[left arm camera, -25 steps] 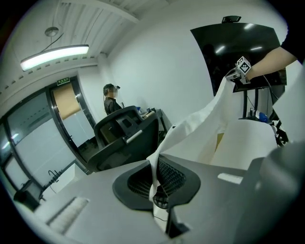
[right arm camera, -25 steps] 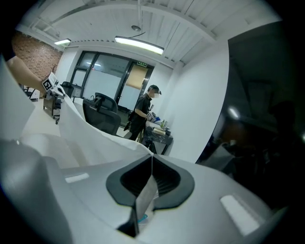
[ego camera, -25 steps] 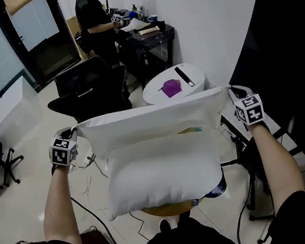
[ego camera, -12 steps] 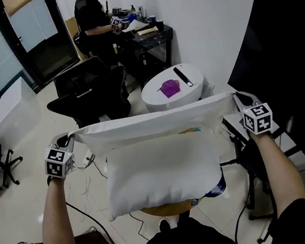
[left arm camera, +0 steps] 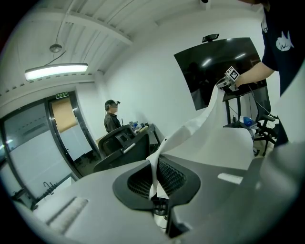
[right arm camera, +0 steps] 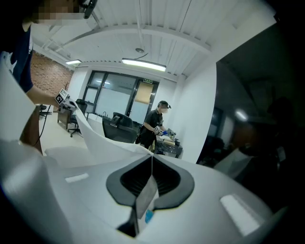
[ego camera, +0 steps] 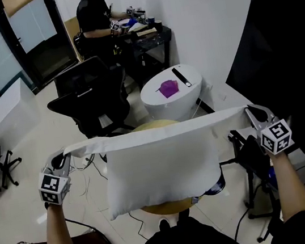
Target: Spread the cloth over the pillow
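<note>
White fabric cloth [ego camera: 154, 134] drawn out as a narrow, near-level band between the two grippers, just over the far edge of the pillow [ego camera: 161, 174]; contact between band and pillow not decidable from the head view, and full depth of the cloth hard to judge, seen almost edge-on. Left gripper [ego camera: 62, 160] with jaws pressed together on one crumpled, pinched corner of the cloth, that corner upright between ribbed black pads [left arm camera: 169, 178] in the left gripper view. Right gripper [ego camera: 251, 112] likewise clamped on the opposite corner, a flat pale flap of fabric caught in the closed jaws. Pillow white, plump and smooth, roughly rectangular with soft rounded corners. Tan round support [ego camera: 154, 125] beneath it mostly covered, only a curved rim visible above the band and below the pillow. Behind, a white drum-shaped unit [ego camera: 180, 99] bearing a purple item [ego camera: 168, 88] of unclear kind, beside a black office chair [ego camera: 88, 97]. Black matte panel [ego camera: 287, 68] cut off by the right edge.
</note>
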The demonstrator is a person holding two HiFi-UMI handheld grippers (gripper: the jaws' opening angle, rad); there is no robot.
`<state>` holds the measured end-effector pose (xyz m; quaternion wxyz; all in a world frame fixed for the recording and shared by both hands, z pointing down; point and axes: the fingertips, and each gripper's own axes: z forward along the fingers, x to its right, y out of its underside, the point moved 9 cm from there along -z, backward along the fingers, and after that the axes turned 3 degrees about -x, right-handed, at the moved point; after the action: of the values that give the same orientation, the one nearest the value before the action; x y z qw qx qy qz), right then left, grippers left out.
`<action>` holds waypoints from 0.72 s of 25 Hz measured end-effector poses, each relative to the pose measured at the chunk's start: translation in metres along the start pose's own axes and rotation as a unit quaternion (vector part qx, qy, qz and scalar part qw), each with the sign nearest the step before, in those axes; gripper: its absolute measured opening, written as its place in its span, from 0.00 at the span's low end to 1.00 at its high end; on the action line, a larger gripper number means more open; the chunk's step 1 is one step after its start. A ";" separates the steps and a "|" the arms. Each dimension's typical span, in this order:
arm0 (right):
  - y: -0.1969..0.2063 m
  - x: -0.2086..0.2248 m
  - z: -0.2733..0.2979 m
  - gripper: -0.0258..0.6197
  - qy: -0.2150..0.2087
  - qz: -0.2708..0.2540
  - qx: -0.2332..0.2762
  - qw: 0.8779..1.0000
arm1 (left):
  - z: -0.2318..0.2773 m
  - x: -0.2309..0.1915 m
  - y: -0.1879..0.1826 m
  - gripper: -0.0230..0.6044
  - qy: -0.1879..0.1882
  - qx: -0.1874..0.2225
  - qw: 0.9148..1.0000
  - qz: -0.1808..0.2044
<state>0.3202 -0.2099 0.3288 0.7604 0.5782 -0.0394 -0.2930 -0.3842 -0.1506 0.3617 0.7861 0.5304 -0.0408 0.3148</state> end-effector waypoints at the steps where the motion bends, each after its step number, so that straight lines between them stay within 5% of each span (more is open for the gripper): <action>1: 0.003 -0.001 -0.007 0.06 -0.005 0.000 -0.001 1.000 | -0.007 0.005 0.003 0.04 0.003 -0.002 1.000 0.003; 18: 0.099 -0.084 -0.120 0.06 -0.023 0.107 -0.037 0.993 | -0.091 0.109 0.103 0.04 0.083 -0.057 0.994 -0.032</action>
<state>0.3382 -0.0499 0.4027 0.8073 0.5351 -0.1076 -0.2243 -0.3770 0.0017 0.4488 0.8252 0.4580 0.0231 0.3297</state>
